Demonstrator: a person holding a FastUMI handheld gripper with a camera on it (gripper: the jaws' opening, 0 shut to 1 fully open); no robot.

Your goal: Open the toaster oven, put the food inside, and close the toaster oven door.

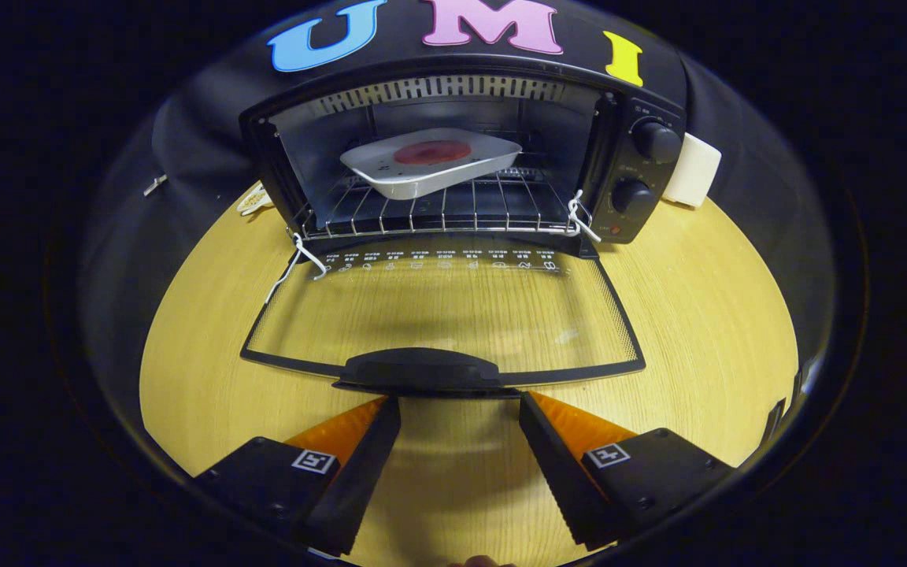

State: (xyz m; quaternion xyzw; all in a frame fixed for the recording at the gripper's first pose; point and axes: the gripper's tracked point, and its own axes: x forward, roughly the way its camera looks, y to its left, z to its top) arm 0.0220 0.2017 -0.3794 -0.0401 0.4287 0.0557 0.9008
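The tongs point(460, 405) hang spread wide over the table point(721, 315), nothing between the two fingers but bare wood. Their tips sit just short of the door handle point(422, 368), one fingertip to each side of it, close but with no clear contact. That handle caps the glass door point(446, 311), which lies folded down flat, level above the table, wood grain showing straight through the pane. White cord point(296, 264) is tied at the left hinge, and another loop point(579, 216) at the right hinge. Beyond the door gapes the toaster oven point(461, 157), standing toward the table's far edge, its mouth open. Inside, on the wire rack point(438, 209), rests a white dish point(430, 161), a little tilted, carrying the food point(431, 152), a round red piece. Two knobs point(646, 165) stack on the oven's right panel. A white block point(694, 169) sits just beside the oven's right wall.
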